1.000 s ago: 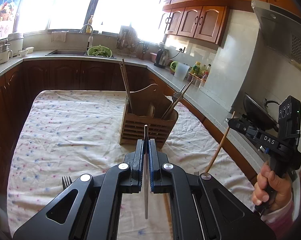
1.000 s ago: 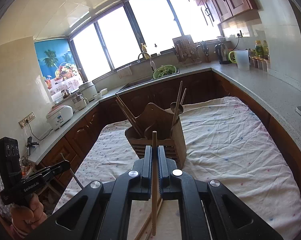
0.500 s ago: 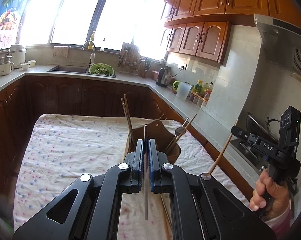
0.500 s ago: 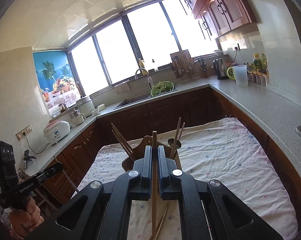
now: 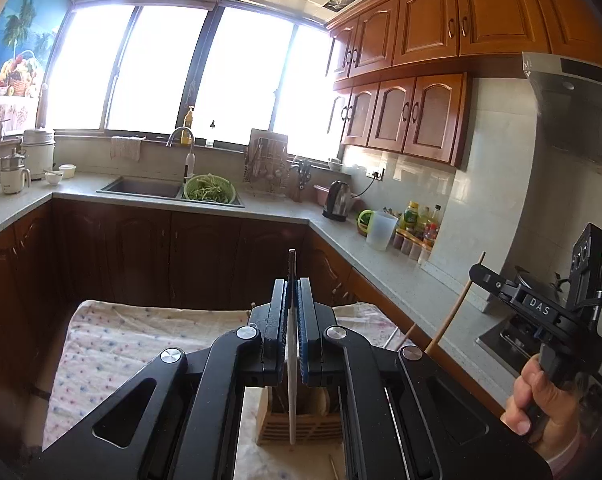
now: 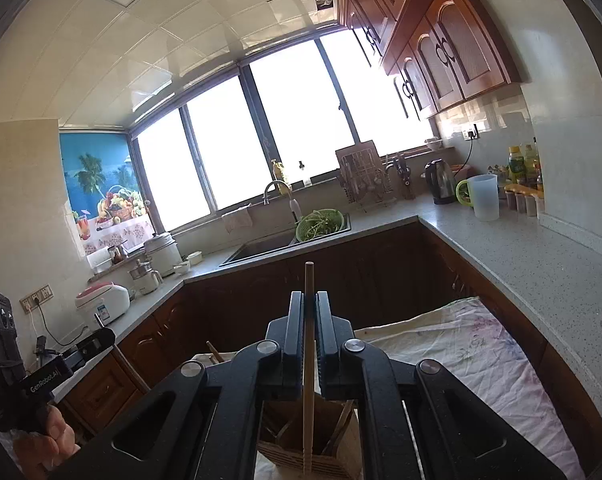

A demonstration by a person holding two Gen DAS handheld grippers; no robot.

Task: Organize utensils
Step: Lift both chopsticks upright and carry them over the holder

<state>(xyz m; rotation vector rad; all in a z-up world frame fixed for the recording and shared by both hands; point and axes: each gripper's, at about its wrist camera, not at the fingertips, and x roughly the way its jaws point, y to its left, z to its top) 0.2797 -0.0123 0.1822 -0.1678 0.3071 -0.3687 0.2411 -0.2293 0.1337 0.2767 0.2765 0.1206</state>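
Observation:
My left gripper (image 5: pixel 292 284) is shut on a thin metal utensil (image 5: pixel 291 380) that hangs down over the wooden utensil holder (image 5: pixel 301 426). My right gripper (image 6: pixel 309 298) is shut on a wooden chopstick (image 6: pixel 308 380) whose lower end hangs over the same slatted holder (image 6: pixel 305 452), which has several chopsticks in it. The right gripper also shows in the left wrist view (image 5: pixel 475 270), holding its chopstick (image 5: pixel 453 312) high to the right. The left gripper shows in the right wrist view (image 6: pixel 107 334) at the far left.
The holder stands on a table with a dotted white cloth (image 5: pixel 113 344). Dark cabinets and a grey counter (image 6: pixel 513 256) wrap around it, with a sink (image 5: pixel 145 188), a green colander (image 5: pixel 209 190), a kettle (image 5: pixel 337 202) and a stove (image 5: pixel 505 344) at the right.
Both grippers have risen and tilted up, each still holding its utensil. The holder has dropped to the bottom of both views, under the grippers.

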